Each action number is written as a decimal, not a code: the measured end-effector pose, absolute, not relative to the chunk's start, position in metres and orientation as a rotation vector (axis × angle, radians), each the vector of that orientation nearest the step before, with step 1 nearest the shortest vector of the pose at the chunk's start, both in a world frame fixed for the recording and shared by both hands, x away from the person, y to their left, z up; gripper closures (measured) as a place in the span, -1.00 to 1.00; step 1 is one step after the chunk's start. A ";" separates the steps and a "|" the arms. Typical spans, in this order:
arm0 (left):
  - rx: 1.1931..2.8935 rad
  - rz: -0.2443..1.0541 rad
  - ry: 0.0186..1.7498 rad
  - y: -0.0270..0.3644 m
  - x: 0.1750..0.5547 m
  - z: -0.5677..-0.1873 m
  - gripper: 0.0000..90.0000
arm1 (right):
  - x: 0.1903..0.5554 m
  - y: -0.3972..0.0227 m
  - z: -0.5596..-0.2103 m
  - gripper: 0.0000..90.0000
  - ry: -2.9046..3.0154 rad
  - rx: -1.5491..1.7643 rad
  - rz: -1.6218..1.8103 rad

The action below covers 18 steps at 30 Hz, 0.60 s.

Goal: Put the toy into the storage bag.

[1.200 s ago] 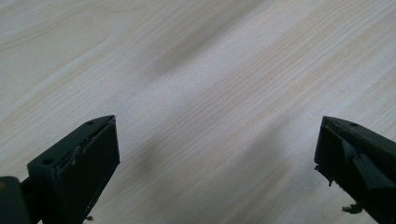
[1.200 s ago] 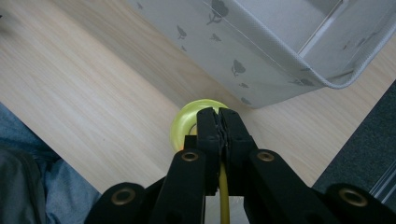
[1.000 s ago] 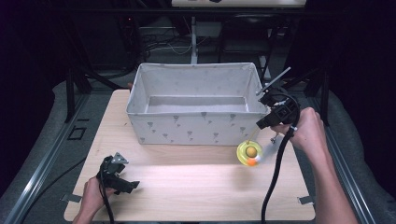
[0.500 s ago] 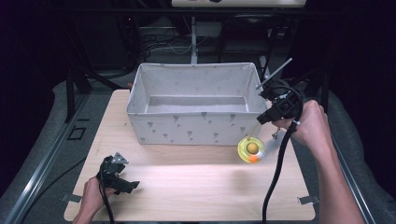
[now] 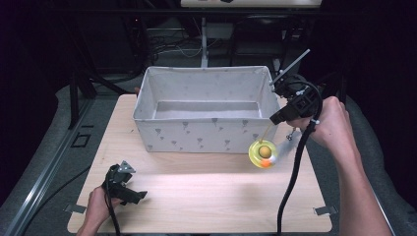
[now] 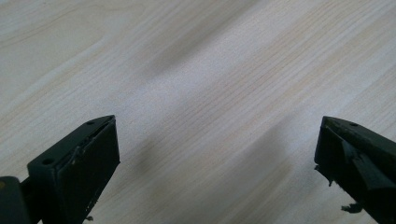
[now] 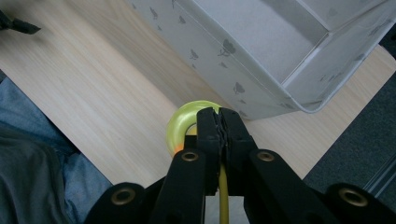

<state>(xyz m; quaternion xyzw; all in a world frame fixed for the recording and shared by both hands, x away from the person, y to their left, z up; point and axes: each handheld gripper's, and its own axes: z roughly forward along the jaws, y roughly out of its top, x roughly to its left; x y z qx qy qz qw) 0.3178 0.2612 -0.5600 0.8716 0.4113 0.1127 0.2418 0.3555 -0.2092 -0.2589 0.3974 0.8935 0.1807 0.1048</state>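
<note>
The yellow ring toy [image 5: 263, 153] is dangling on its yellow cord [image 7: 223, 198] just off the fabric bin [image 5: 206, 132]'s front right corner, over the table [image 5: 196, 196]. The right gripper [image 7: 219, 122] is pinching that cord tight. The left gripper [image 6: 217, 154] is resting wide apart, holding nothing.

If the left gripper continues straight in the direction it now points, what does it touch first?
Most likely the bare wooden table. The left gripper has open jaws with nothing between them, and its own view looks down onto the wood grain just ahead. How steeply it slants is hard to judge.
</note>
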 end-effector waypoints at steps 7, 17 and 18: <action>2.385 0.308 1.124 0.261 0.318 -0.560 -1.00 | 0.354 -0.207 -0.249 0.96 2.628 1.159 0.548; 2.388 0.310 1.123 0.261 0.318 -0.560 -1.00 | 0.352 -0.202 -0.230 0.96 2.628 1.127 0.548; 2.389 0.309 1.122 0.261 0.318 -0.560 -1.00 | 0.352 -0.202 -0.227 0.96 2.627 1.125 0.548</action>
